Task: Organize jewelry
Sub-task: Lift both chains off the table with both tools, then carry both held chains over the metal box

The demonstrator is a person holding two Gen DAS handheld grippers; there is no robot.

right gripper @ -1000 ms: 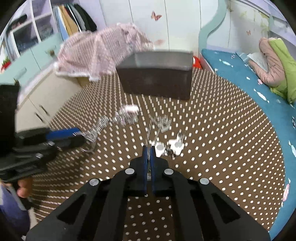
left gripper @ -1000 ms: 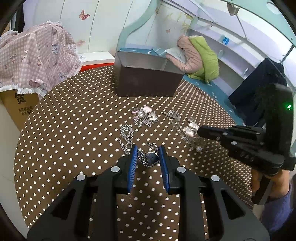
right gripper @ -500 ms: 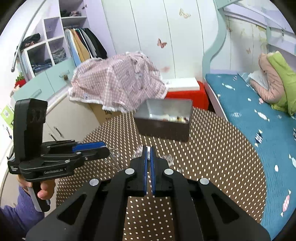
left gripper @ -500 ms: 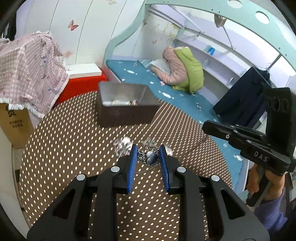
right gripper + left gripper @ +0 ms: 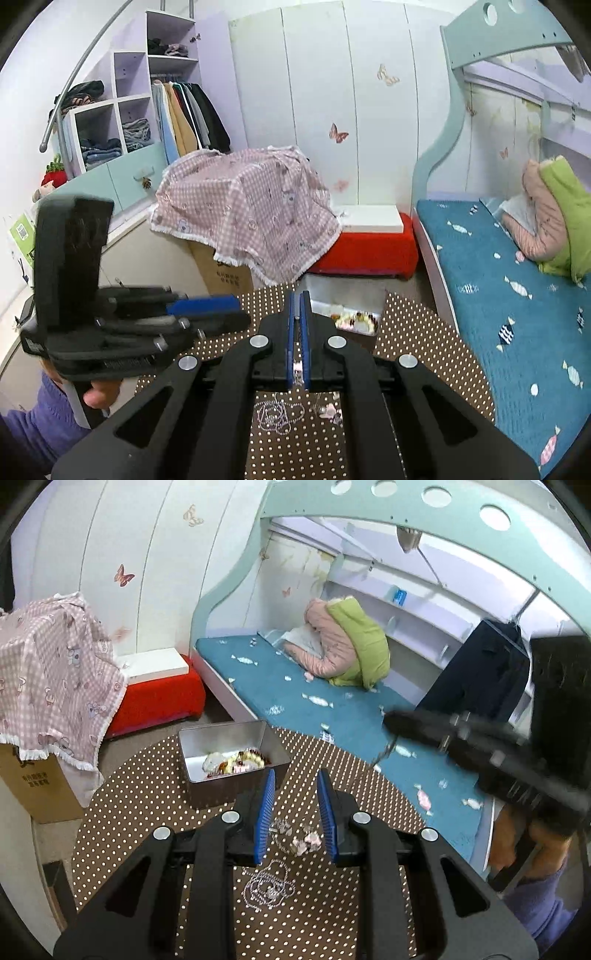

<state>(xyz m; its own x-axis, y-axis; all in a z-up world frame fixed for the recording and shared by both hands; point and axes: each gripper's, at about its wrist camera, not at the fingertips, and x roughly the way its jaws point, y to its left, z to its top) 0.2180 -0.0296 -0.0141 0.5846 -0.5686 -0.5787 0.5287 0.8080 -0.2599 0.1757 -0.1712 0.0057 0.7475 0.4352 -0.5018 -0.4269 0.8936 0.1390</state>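
A metal tin (image 5: 195, 738) with beaded jewelry inside stands at the far side of the round polka-dot table (image 5: 122, 812); it also shows in the right wrist view (image 5: 343, 291). My left gripper (image 5: 293, 812) is raised high above the table with its jaws apart and nothing visible between them. Below it lie a silver chain (image 5: 267, 886) and a pink-white jewelry piece (image 5: 303, 840). My right gripper (image 5: 299, 325) is shut on a thin silver chain (image 5: 384, 751) that dangles from its tips. The table chain (image 5: 277, 413) and the pink piece (image 5: 330, 410) show under it.
A bed with a blue mattress (image 5: 509, 280) lies right of the table. A red box (image 5: 155, 698) and a carton under a pink checked cloth (image 5: 44, 683) stand behind it. A wardrobe (image 5: 122, 122) is at the left.
Both grippers rose high above the table. The blue-stone chain piece held between the left jaws is gone from them. The right gripper stays shut and lifted its thin chain.
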